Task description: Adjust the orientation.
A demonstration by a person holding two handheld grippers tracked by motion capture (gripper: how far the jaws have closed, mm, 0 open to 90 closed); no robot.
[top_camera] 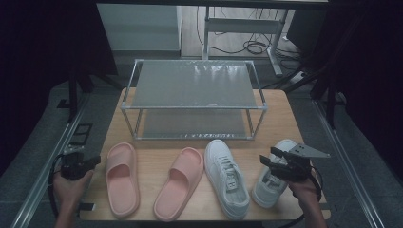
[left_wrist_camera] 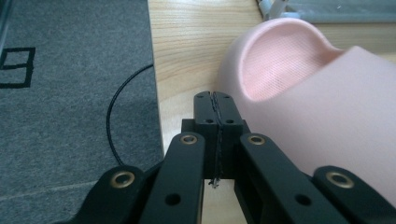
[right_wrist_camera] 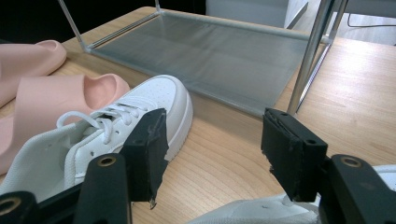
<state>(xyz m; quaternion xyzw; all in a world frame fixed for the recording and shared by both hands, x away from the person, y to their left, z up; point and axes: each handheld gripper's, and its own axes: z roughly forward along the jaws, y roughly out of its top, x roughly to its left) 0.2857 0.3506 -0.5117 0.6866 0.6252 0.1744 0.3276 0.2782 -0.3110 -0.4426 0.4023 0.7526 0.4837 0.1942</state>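
Observation:
Two pink slides (top_camera: 122, 178) (top_camera: 179, 182) and two white sneakers (top_camera: 226, 176) (top_camera: 270, 183) lie in a row on the wooden table (top_camera: 157, 156), in front of a two-tier metal shoe rack (top_camera: 194, 97). My left gripper (top_camera: 94, 162) is shut and empty, just off the table's left edge beside the left slide (left_wrist_camera: 317, 102). Its closed fingertips (left_wrist_camera: 215, 108) almost touch that slide's toe. My right gripper (top_camera: 267, 158) stands open above the right sneaker (right_wrist_camera: 261, 212), with the other sneaker (right_wrist_camera: 121, 126) to its left and nothing between its pads (right_wrist_camera: 289, 149).
Grey carpet (left_wrist_camera: 70, 93) with a black cable (left_wrist_camera: 112, 121) borders the table's left edge. The rack's lower shelf (right_wrist_camera: 210, 56) and a metal leg (right_wrist_camera: 310, 51) stand ahead of the right gripper. Desk legs and cables (top_camera: 252, 45) sit behind the rack.

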